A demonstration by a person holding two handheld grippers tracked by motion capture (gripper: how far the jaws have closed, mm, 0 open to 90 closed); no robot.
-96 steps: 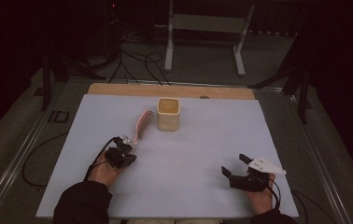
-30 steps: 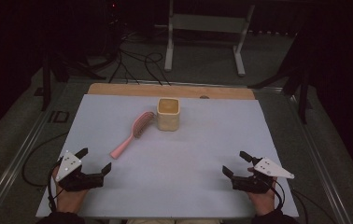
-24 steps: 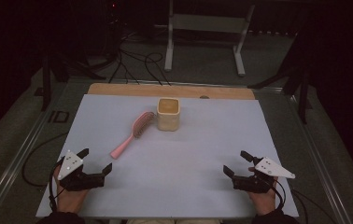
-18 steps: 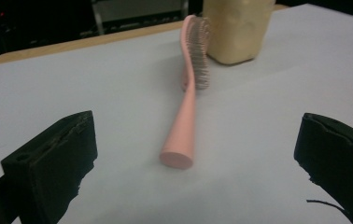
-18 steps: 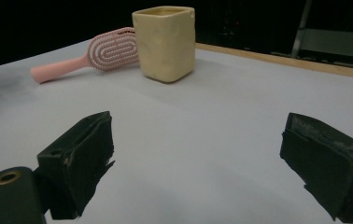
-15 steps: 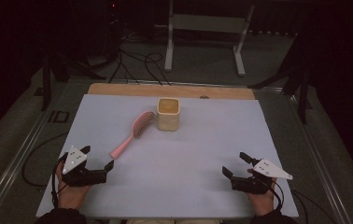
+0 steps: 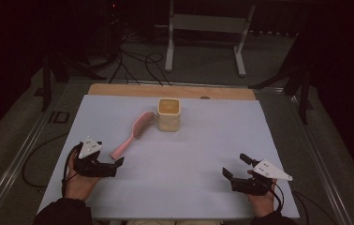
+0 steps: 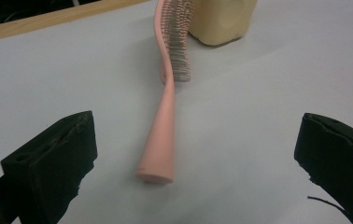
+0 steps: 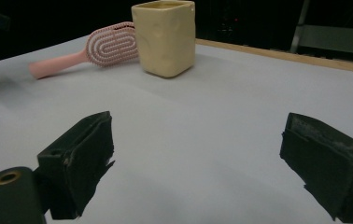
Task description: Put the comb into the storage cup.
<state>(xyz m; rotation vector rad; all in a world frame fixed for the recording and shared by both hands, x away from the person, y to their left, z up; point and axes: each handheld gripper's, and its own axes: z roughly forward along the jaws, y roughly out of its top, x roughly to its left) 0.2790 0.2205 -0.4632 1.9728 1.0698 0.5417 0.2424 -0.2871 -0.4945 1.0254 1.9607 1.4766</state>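
Your pink hairbrush point(image 7: 132, 136) lies flat-ish on the pale table sheet point(image 7: 198, 154), left of centre, slanting from its handle end near you up to its bristled head farther away. The head rests right beside the yellow cup point(image 7: 168, 114), close enough that from above you cannot tell whether the two touch; in the right gripper view the brush point(image 9: 93, 50) leans its head against or just next to the cup's point(image 9: 165, 36) left wall. In the left gripper view the brush point(image 8: 165, 112) runs straight away from you, handle tip nearest, bristles point(image 8: 179, 42) turned to the right of that view (it stands on its edge rather than lying bristles-down), and the cup point(image 8: 221, 21) sits behind the head.

Your left gripper point(image 7: 112, 165) is just short of the handle tip, a little to its near side, not touching it. Its jaws stand wide apart, and in its own view the handle end lies between them but ahead of them, with bare sheet on both sides.

Your right gripper point(image 7: 235, 168) sits well apart from the brush, near the table's front right, over bare sheet. Its jaws are spread wide too and hold nothing. Both your hands rest low at the near edge, the left hand point(image 7: 79, 180) and the right hand point(image 7: 261, 199) each wrapped round its grip.

Beyond the sheet a wooden strip point(image 7: 170, 91) edges the far side of the table.
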